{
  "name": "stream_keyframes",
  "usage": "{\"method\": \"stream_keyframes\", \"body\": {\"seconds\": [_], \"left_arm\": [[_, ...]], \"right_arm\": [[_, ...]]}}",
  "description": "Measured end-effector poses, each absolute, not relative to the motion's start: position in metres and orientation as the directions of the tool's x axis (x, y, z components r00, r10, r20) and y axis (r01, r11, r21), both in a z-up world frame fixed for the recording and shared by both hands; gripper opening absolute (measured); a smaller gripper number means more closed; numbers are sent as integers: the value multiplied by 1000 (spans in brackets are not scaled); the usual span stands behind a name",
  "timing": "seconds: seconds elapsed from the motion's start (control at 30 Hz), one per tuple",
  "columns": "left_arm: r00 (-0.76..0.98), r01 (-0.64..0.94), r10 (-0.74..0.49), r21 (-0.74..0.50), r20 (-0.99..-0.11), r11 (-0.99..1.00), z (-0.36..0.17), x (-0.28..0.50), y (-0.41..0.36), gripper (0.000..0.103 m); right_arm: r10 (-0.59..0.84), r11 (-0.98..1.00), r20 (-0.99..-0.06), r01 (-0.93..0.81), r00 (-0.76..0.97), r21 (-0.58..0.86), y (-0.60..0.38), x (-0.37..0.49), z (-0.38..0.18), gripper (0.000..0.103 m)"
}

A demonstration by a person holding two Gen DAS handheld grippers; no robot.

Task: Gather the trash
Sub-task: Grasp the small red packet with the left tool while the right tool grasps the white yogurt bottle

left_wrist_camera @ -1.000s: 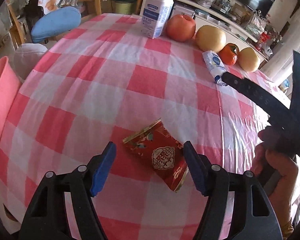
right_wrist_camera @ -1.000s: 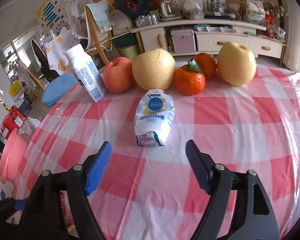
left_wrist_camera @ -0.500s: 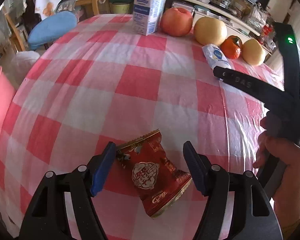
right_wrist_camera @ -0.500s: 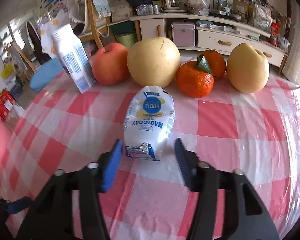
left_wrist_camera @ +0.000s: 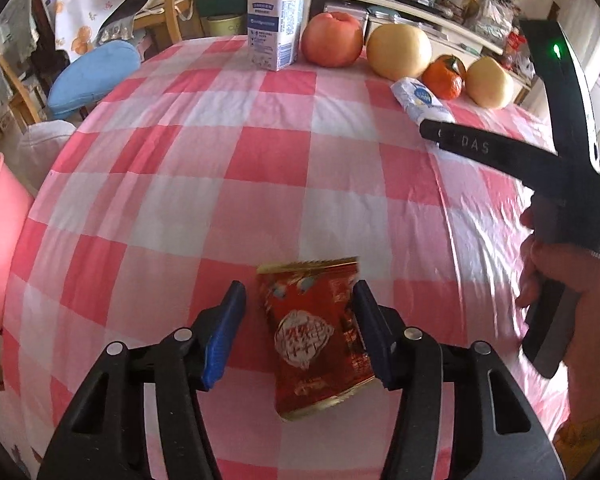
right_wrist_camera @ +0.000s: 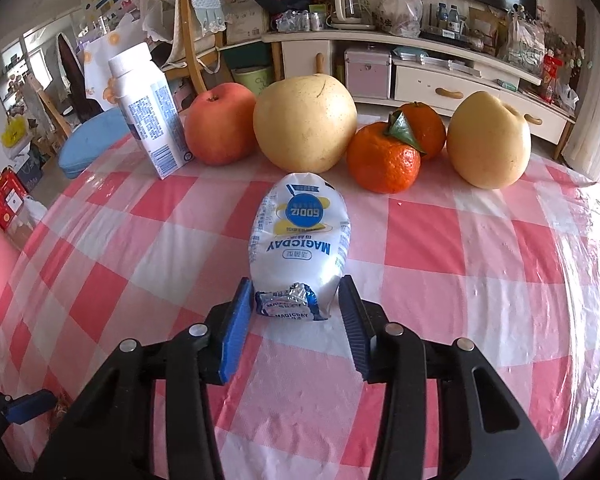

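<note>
Red wrapper (left_wrist_camera: 316,332) lies on the checked cloth (left_wrist_camera: 236,152) between my left gripper (left_wrist_camera: 300,332) jaws, which have just been closing, the left pad still clear. My right gripper (right_wrist_camera: 296,320) has narrowed around the white packet (right_wrist_camera: 300,240), its pads at the crimped end.
</note>
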State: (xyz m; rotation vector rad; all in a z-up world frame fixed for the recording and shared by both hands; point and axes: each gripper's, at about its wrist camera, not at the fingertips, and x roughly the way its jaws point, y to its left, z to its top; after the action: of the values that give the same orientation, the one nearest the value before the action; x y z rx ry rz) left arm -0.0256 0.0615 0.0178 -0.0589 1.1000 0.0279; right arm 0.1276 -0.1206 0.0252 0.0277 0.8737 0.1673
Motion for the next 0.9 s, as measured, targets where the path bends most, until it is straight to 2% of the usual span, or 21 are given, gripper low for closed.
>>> {"method": "stream_keyframes", "body": {"seconds": [0.07,0.27,0.3,0.37,0.43,0.9], "left_arm": [[451,-58,10,-18,-892,998,16,-29,64,66],[473,-11,14,10,-881,1000,15,-34,60,66],[477,3,7,9,-879,1000,15,-34,59,65],[488,41,-12,9,-873,999,16,-35,55,49],[490,76,-32,6,-871,997,17,-37,50,43],[482,121,-119,-69,-868,990,29,-38,62,39]], "right_arm": [[157,986,-758,-140,633,88,-119,125,27,45],[164,984,-744,-165,648,73,-112,115,34,45],[166,983,-742,-171,649,71,-110,113,35,45],[171,981,-738,-179,652,70,-107,109,36,45],[178,980,-735,-187,654,70,-104,105,38,45],[273,961,-739,-201,617,187,-95,75,37,45]]}}
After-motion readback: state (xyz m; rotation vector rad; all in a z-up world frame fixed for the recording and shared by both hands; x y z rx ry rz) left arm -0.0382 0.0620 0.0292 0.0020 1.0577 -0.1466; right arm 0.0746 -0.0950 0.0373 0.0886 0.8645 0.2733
